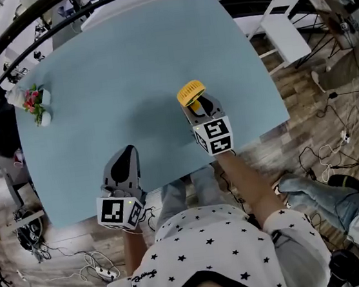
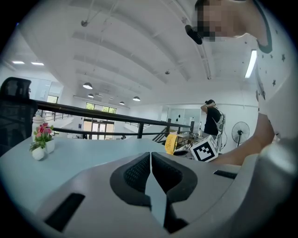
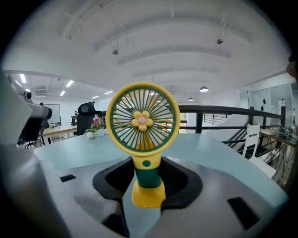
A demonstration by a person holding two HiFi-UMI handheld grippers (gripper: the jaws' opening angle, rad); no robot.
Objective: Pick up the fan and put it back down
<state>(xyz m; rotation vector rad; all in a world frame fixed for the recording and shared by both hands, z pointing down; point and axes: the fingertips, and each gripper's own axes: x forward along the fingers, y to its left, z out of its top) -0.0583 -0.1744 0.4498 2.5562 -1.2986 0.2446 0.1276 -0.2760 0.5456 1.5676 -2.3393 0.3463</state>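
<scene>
Two tools are in view, but only one is doing any work. The right tool (image 3: 149,173) is clenched on the fan (image 3: 142,120). Its dark pads close from either side on the green stem just above the yellow foot, so the round yellow cage with the flower at its hub stands upright and clear above the jaws. Gripping low on the stem looks like a sensible choice: the cage is thin-barred and would not take a squeeze, and a low hold leaves the foot free to meet the surface (image 1: 130,55) squarely. In the head view the fan is over the right half of that pale blue surface, well inside its edges. Neither that view nor the right gripper view shows whether the foot is resting on the surface or hanging just above it. The left tool (image 1: 127,154) has its jaws pressed together with nothing between them. It is held low over the near left part of the surface, well apart from the fan, and it seems simply parked out of the way, since so light a thing needs only one grip. Small pots of pink flowers (image 1: 37,105) stand at the far left edge, too distant to interfere. Being top-heavy, the fan probably wants its foot flat down before the pads let go.
</scene>
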